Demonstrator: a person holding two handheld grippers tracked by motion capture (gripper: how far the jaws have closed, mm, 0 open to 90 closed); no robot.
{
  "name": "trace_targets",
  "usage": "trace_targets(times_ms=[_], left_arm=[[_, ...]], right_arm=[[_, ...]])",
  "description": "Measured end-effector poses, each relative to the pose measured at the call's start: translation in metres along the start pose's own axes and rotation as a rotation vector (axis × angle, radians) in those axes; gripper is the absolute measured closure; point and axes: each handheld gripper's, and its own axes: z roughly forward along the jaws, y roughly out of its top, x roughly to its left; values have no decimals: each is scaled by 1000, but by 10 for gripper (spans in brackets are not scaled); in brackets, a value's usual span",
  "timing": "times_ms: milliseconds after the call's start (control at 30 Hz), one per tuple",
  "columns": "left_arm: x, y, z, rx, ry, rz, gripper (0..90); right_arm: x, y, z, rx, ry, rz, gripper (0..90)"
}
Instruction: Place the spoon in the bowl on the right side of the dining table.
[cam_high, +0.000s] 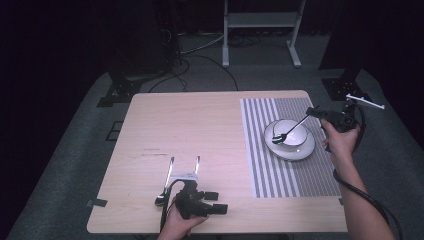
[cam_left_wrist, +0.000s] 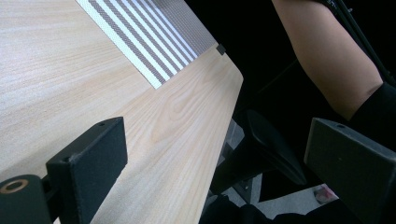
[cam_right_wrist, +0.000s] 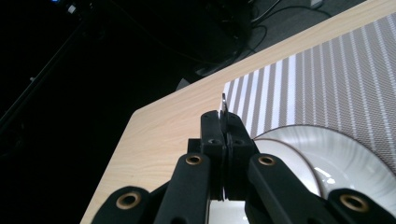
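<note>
A white bowl (cam_high: 298, 131) sits on a white plate (cam_high: 306, 150) on a striped placemat (cam_high: 280, 175) at the table's right. My right gripper (cam_high: 311, 113) is shut on the handle of a metal utensil (cam_high: 292, 127), whose head rests inside the bowl. In the right gripper view the shut gripper (cam_right_wrist: 226, 126) pinches the handle tip (cam_right_wrist: 223, 103) above the plate (cam_right_wrist: 359, 149). My left gripper (cam_high: 221, 201) is near the front edge, pointing right, open and holding nothing. Its jaws stand wide apart in the left gripper view (cam_left_wrist: 219, 140). A spoon (cam_high: 164, 187) lies on the wood just left of it.
The wooden table (cam_high: 190, 125) has bare room across its middle and left. The placemat (cam_left_wrist: 154, 42) reaches almost to the front edge. The person's right forearm (cam_left_wrist: 336, 60) hangs beyond the table's front corner. A white stand (cam_high: 260, 20) and cables lie on the floor behind.
</note>
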Motion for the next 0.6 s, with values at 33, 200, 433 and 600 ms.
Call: trace_targets(times_ms=[33, 200, 433, 600], left_arm=[[0, 0, 0, 0, 1, 0, 45], [0, 0, 0, 1, -1, 1, 46], [0, 0, 0, 2, -1, 0, 45], [0, -1, 1, 2, -1, 1, 46]], right_arm=[[-1, 1, -1, -5, -2, 2, 887], [-6, 3, -4, -23, -16, 12, 888], [-19, 1, -9, -56, -32, 49, 888], [-24, 1, -11, -74, -44, 59, 887]])
